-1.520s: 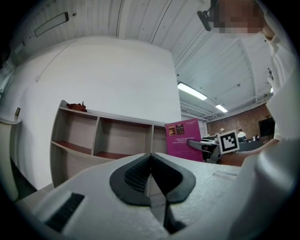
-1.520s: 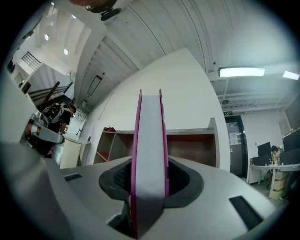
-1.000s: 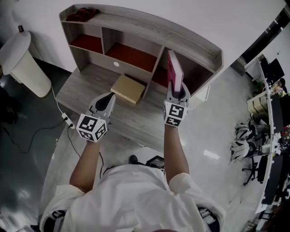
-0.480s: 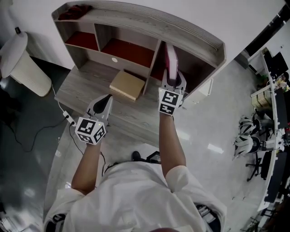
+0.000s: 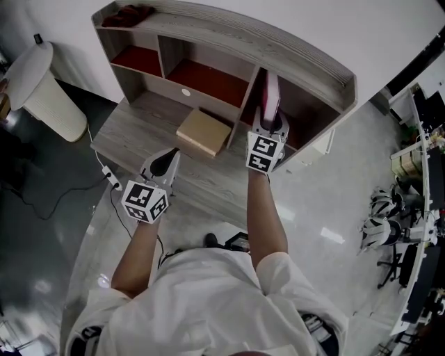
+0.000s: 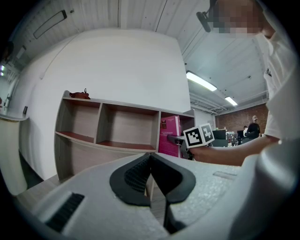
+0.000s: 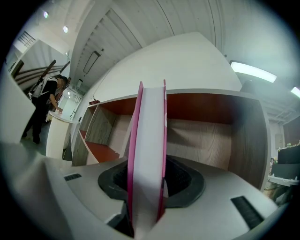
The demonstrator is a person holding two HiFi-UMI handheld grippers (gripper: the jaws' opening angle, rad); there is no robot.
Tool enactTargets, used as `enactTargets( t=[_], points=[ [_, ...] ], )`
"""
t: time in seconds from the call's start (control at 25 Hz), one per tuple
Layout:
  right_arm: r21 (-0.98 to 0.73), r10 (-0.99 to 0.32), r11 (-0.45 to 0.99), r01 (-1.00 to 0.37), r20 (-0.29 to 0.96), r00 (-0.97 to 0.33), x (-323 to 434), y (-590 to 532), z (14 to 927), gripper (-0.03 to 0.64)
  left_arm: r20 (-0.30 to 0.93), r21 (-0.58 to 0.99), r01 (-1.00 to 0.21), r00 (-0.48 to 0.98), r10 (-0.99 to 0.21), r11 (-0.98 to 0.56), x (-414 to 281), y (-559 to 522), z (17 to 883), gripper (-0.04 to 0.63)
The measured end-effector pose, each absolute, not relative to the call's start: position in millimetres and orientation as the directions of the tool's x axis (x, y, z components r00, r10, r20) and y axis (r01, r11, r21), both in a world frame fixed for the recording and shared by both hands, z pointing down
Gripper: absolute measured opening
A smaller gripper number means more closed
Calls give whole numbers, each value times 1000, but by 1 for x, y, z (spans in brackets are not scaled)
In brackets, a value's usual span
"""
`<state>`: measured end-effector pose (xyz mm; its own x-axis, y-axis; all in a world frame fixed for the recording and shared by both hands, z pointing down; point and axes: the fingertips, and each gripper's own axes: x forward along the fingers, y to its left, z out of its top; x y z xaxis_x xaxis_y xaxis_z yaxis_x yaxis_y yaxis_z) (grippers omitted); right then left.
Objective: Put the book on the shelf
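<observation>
A pink book (image 5: 271, 97) stands upright on its edge, its far end inside the right compartment of the grey wooden shelf (image 5: 292, 52). My right gripper (image 5: 270, 124) is shut on the book's near edge; in the right gripper view the book (image 7: 147, 150) fills the gap between the pads, white pages facing me. My left gripper (image 5: 167, 165) hangs over the desk's front edge, shut and holding nothing. In the left gripper view its jaws (image 6: 151, 164) touch, with the pink book (image 6: 169, 136) and the shelf (image 6: 112, 126) beyond.
A tan box (image 5: 204, 132) lies on the desk (image 5: 132, 132) before the middle compartment. A dark red object (image 5: 128, 15) rests on the shelf's top at left. A white bin (image 5: 38, 87) stands left of the desk, and a cable with a power strip (image 5: 111, 182) hangs off its left front.
My right gripper has carried the book forward, from in front of the shelf into the right compartment. The left gripper has stayed by the desk's front edge.
</observation>
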<state>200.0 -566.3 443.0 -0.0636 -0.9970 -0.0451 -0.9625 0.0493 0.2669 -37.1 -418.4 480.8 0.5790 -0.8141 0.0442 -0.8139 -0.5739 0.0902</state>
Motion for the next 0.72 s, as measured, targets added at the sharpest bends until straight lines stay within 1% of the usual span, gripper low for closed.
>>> enactTargets(
  t=[0.48, 0.64, 0.72],
  points=[
    [269, -996, 48, -962, -64, -68, 186, -578, 445, 154, 63, 100, -828, 559, -827, -552, -51, -415, 487, 15],
    [272, -994, 80, -959, -54, -98, 177, -584, 447, 187, 73, 109, -837, 545, -835, -537, -59, -413, 491, 15],
    [271, -993, 87, -959, -53, -106, 175, -587, 448, 193, 76, 112, -839, 541, -837, -532, -60, -413, 493, 15]
  ],
)
